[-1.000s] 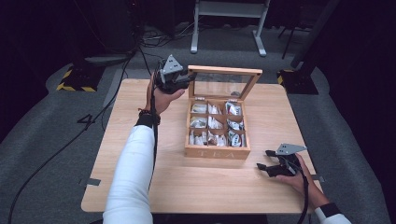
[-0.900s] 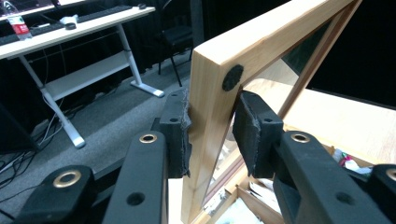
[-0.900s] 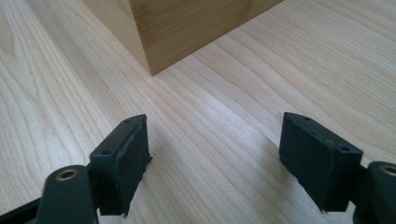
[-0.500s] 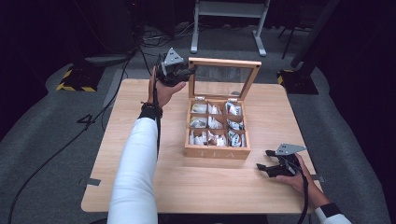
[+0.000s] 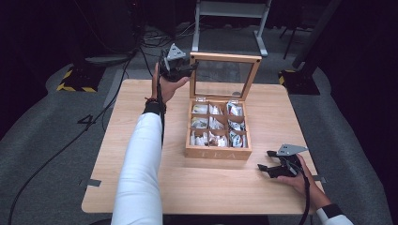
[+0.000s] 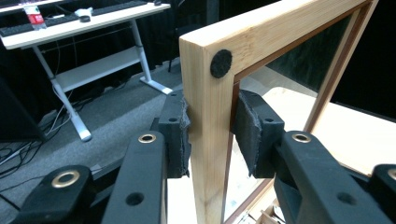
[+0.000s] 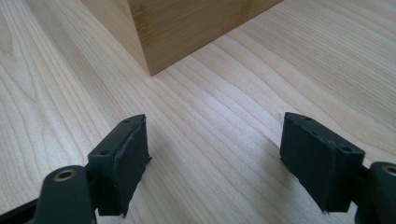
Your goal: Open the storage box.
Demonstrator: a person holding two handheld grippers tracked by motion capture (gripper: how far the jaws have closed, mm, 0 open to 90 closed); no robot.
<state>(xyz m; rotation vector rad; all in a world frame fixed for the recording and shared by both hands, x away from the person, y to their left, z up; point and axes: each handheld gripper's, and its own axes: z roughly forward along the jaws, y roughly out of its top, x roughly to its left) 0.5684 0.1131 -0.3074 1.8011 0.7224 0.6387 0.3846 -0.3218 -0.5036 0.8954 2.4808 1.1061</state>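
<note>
The left gripper (image 6: 210, 135) had its fingers clamped on the glass lid's (image 5: 225, 57) wooden frame, upright above the tea box (image 5: 217, 152) mid-desk (image 5: 141, 93). The right gripper (image 7: 215, 163) rested near the box corner, fingers wide, empty.

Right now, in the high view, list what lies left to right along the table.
Left gripper clamped on the lid corner → open wooden tea box with packets → right gripper, jaws open, resting on the table.

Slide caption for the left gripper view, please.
Left gripper clamped on the wooden frame of the tea box's glass lid, just below a black felt pad.
</note>
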